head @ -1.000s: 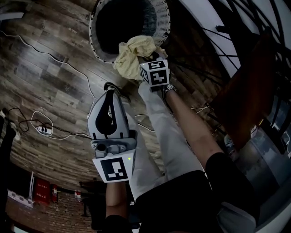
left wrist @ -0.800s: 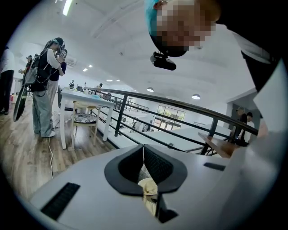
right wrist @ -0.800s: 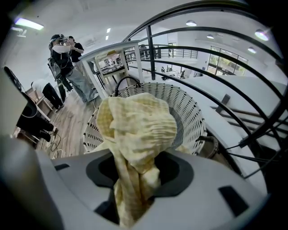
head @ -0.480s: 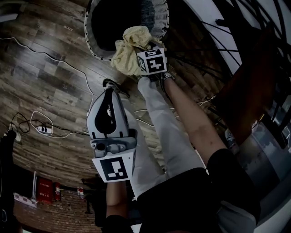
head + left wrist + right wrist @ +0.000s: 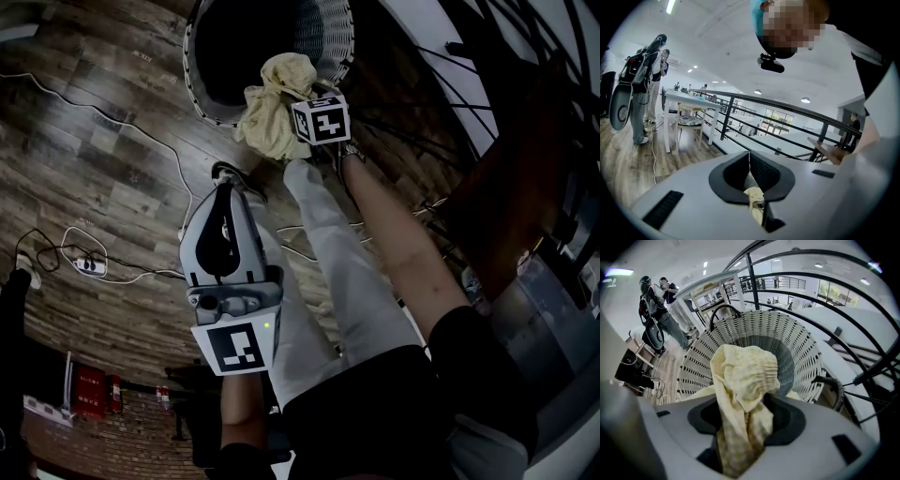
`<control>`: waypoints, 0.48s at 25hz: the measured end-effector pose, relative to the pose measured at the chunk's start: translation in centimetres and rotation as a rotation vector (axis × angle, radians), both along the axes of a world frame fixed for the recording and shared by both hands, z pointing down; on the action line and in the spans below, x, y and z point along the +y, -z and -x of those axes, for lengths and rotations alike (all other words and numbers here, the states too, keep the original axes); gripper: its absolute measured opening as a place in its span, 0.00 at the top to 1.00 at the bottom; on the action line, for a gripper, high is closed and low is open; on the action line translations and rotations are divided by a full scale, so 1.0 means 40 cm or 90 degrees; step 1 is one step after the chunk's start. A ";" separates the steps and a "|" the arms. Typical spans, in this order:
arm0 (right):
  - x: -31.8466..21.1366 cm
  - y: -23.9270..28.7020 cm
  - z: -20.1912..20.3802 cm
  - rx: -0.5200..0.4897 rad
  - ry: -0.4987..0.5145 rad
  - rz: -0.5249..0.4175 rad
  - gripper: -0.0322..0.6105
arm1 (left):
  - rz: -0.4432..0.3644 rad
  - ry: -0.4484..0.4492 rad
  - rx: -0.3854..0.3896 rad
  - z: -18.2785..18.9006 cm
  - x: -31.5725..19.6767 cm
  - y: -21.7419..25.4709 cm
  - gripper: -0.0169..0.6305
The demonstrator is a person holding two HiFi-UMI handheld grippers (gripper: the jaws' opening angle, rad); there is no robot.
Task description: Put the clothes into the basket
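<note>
A white wicker basket [image 5: 202, 89] stands on the wood floor at the top of the head view; its slatted wall [image 5: 754, 333] fills the right gripper view. A crumpled pale yellow garment [image 5: 272, 103] hangs over the basket's near rim. My right gripper [image 5: 298, 105] points steeply down and holds the garment [image 5: 743, 376], which is bunched between the jaws; they have just been opening. My left gripper [image 5: 228, 187] hovers lower in the head view above the person's legs, away from the basket. Its jaws meet tip to tip [image 5: 749, 157] with nothing in them.
Cables [image 5: 112, 122] and a power strip [image 5: 89, 267] lie on the floor to the left. A black railing [image 5: 450, 94] runs along the right of the basket. The person's pale trouser legs [image 5: 328, 262] are below. Other people [image 5: 647, 84] stand by a white table [image 5: 689, 101].
My right gripper has carried the yellow garment a little further over the basket's rim. The left gripper has stayed where it was.
</note>
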State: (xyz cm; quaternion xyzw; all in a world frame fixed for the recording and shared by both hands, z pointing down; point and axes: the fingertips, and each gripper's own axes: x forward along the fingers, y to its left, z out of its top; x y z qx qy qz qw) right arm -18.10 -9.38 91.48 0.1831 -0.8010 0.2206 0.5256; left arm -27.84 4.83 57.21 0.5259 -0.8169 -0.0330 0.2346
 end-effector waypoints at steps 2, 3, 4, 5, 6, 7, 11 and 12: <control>0.000 0.008 0.003 -0.010 -0.003 -0.007 0.59 | 0.000 -0.001 0.000 -0.003 0.002 -0.001 0.95; 0.000 0.013 0.007 -0.013 -0.003 -0.012 0.58 | 0.001 -0.002 0.000 -0.004 0.003 -0.002 0.95; 0.000 0.018 0.012 -0.015 -0.003 -0.019 0.57 | 0.002 -0.003 0.000 -0.004 0.004 -0.004 0.95; -0.001 0.022 0.017 -0.014 -0.003 -0.025 0.55 | 0.003 -0.004 0.000 -0.002 0.005 -0.005 0.95; -0.001 0.027 0.021 -0.013 -0.002 -0.032 0.54 | 0.004 -0.003 0.001 -0.001 0.005 -0.004 0.95; -0.002 0.031 0.023 -0.010 -0.001 -0.037 0.52 | 0.004 -0.003 0.001 0.000 0.004 -0.003 0.95; 0.002 0.052 0.009 -0.018 -0.006 -0.042 0.43 | -0.001 -0.007 -0.005 -0.008 -0.002 0.010 0.95; 0.006 0.057 0.003 -0.021 -0.006 -0.039 0.41 | -0.002 -0.008 -0.007 -0.010 -0.003 0.014 0.95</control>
